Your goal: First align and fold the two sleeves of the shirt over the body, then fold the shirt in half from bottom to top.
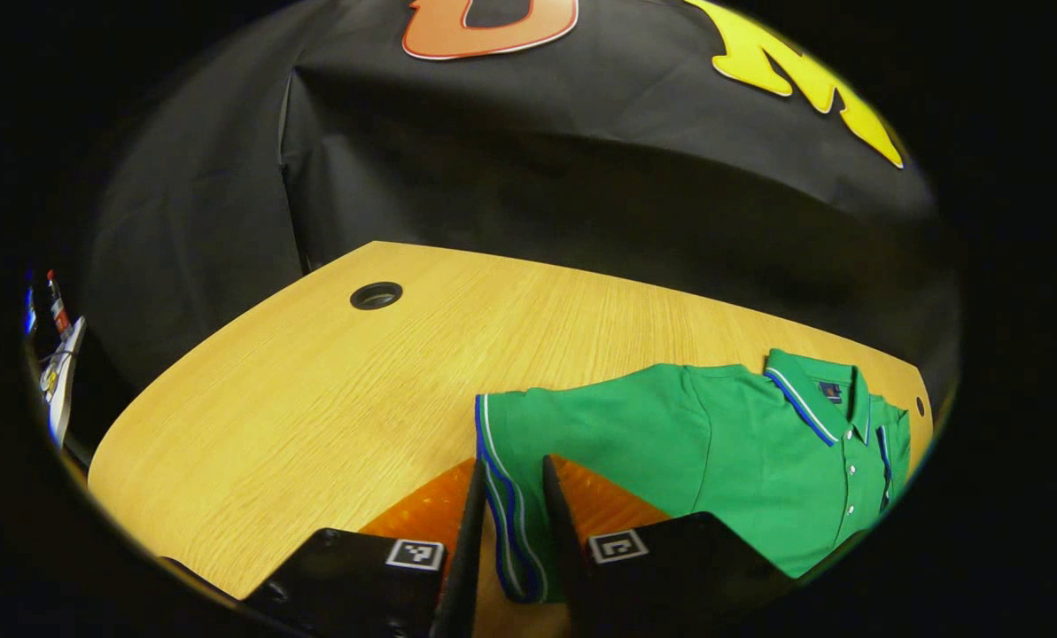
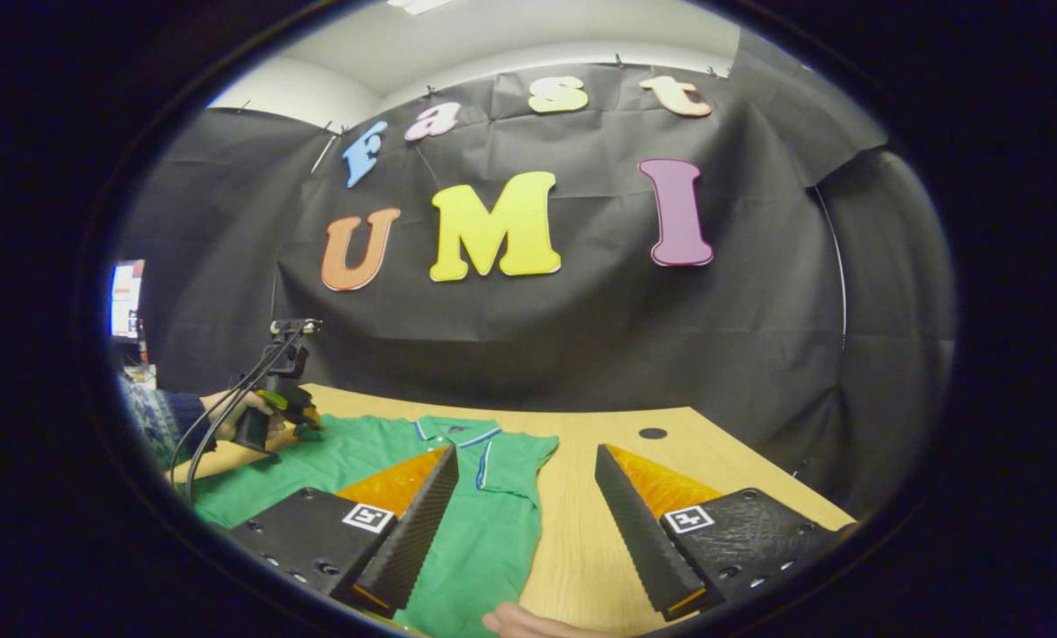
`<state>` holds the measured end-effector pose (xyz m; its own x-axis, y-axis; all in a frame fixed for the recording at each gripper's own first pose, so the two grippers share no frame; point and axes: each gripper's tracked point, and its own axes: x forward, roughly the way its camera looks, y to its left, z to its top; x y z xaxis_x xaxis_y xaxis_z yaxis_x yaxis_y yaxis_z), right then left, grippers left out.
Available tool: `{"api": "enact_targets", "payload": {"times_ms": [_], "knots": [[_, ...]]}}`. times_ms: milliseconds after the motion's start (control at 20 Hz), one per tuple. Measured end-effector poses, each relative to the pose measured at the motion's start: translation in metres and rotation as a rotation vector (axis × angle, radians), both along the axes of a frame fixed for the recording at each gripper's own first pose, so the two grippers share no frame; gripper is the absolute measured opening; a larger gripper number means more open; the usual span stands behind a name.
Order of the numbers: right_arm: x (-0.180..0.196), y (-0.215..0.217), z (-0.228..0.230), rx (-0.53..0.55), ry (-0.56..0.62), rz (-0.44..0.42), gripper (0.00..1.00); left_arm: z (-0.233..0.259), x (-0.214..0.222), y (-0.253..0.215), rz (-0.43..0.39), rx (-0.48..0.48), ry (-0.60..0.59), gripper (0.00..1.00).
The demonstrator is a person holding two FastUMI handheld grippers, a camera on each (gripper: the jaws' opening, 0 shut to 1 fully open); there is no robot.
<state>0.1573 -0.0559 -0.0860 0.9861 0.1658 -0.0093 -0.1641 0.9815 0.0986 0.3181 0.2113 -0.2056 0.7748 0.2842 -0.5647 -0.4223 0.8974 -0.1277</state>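
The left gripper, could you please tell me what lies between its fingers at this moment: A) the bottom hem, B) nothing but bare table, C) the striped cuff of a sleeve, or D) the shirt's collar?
C: in the left gripper view the left gripper straddles the striped cuff of the green shirt, fingers close on either side.

Beyond your jaws a light wooden table (image 1: 315, 399) runs to a black cloth wall (image 2: 581, 328) hung from clips. Ahead of them, a round cable hole (image 1: 376, 295) sits in the tabletop. Above the cloth you see a pale wall (image 2: 280, 93) and ceiling (image 2: 510, 31).
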Motion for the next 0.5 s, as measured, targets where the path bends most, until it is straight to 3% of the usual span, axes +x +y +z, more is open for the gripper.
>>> {"api": "enact_targets", "payload": {"times_ms": [50, 100, 150, 200, 500], "knots": [[0.001, 0.001, -0.002, -0.003, 0.005, 0.003, 0.95, 0.000, 0.002, 0.001, -0.003, -0.018, -0.004, 0.51], [0.001, 0.001, -0.003, -0.006, 0.008, 0.005, 0.95, 0.001, 0.003, -0.004, -0.005, -0.040, -0.004, 0.22], [0.001, 0.002, -0.003, -0.007, 0.006, 0.005, 0.95, 0.002, 0.004, -0.007, -0.003, -0.047, -0.005, 0.15], [0.001, 0.002, -0.003, -0.007, 0.006, 0.007, 0.95, 0.005, 0.006, -0.006, -0.002, -0.033, -0.006, 0.10], [0.000, 0.004, -0.005, -0.008, 0.011, 0.002, 0.94, 0.041, 0.018, -0.039, -0.060, 0.078, -0.019, 0.09]]}}
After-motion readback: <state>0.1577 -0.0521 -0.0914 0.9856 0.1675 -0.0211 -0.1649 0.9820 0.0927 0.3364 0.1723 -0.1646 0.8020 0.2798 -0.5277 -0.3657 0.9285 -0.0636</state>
